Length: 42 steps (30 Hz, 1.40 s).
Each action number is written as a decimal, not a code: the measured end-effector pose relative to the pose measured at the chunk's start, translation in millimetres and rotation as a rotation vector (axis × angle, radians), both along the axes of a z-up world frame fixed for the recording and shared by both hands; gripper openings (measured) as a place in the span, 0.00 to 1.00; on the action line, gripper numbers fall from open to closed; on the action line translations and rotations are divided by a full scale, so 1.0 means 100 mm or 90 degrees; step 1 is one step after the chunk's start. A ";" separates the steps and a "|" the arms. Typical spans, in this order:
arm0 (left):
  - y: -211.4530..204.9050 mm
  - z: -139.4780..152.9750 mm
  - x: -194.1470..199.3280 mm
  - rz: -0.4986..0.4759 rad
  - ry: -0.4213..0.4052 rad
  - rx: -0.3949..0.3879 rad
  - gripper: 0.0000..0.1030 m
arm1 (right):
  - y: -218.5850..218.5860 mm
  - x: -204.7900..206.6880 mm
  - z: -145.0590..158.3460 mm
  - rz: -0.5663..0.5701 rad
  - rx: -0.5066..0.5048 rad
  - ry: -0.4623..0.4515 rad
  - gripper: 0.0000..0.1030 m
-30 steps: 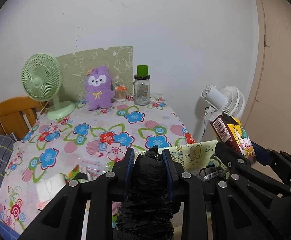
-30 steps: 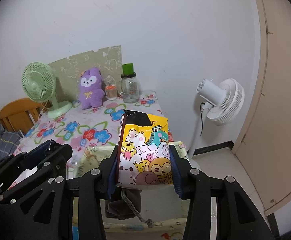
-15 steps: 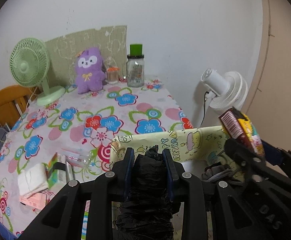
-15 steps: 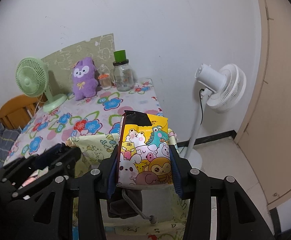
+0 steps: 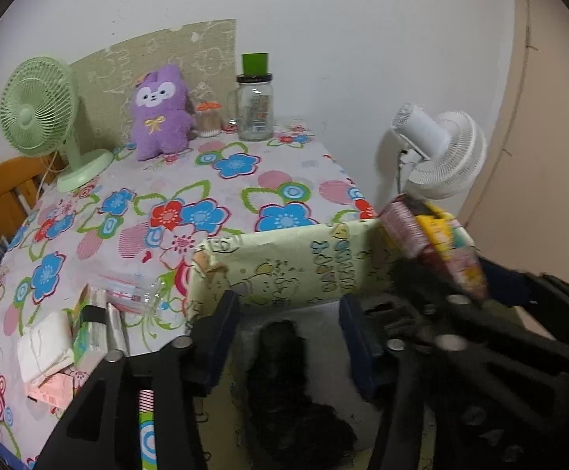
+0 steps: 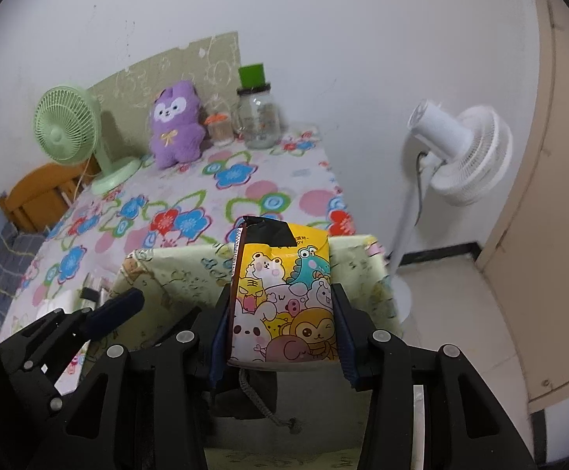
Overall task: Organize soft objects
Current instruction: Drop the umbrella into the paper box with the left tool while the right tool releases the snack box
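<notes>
**Inspector:** Start with the left wrist view. State of your left claw?

**Operator:** My left gripper is spread wide, jaws well apart, nothing between them. The black bundle lies below and between the fingers, down inside the pale green box, apart from both pads. The box stands at the near edge of the table, which carries a flowered cloth.

**Inspector:** Other items in that view?

**Operator:** At the far side of the table, a purple plush, a green fan and a glass jar with a green cap. On the near left corner, tissue packs. A white fan stands on the floor to the right. My right gripper enters from the right, blurred, with the snack bag over the box's right corner.

**Inspector:** Right wrist view.

**Operator:** My right gripper is pinching the snack bag, the cartoon animals facing the camera, upright, both pads pressed on its sides. It hangs above the pale green box. A dark cloth with a grey cord lies in the box beneath the bag. My left gripper shows at lower left, over the box's left side.

**Inspector:** Background?

**Operator:** The same purple plush, green fan, glass jar and white fan.
</notes>
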<state>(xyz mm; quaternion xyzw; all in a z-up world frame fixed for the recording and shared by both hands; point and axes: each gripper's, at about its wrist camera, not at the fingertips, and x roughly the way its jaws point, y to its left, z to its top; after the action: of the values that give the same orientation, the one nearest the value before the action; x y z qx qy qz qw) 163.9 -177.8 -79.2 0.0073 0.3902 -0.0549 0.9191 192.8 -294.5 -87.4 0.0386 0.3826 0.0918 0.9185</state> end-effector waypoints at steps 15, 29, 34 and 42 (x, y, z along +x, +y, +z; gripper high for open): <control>-0.07 0.07 -0.13 -0.033 -0.013 0.001 0.94 | 0.02 -0.09 0.05 -0.038 -0.035 -0.017 0.89; -0.03 0.29 -0.38 -0.037 -0.053 0.011 0.95 | 0.05 -0.39 0.29 -0.058 -0.040 -0.057 0.91; 0.00 0.38 -0.48 -0.035 -0.068 0.018 0.95 | 0.08 -0.51 0.38 -0.061 -0.041 -0.074 0.91; 0.08 0.52 -0.62 -0.030 -0.091 0.019 0.95 | 0.13 -0.69 0.53 -0.061 -0.038 -0.097 0.94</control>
<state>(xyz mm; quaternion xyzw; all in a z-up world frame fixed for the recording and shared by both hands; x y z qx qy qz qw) 102.4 -169.8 -27.3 0.0338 0.3241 -0.0704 0.9428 123.6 -281.3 -33.9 0.0224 0.3117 0.0394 0.9491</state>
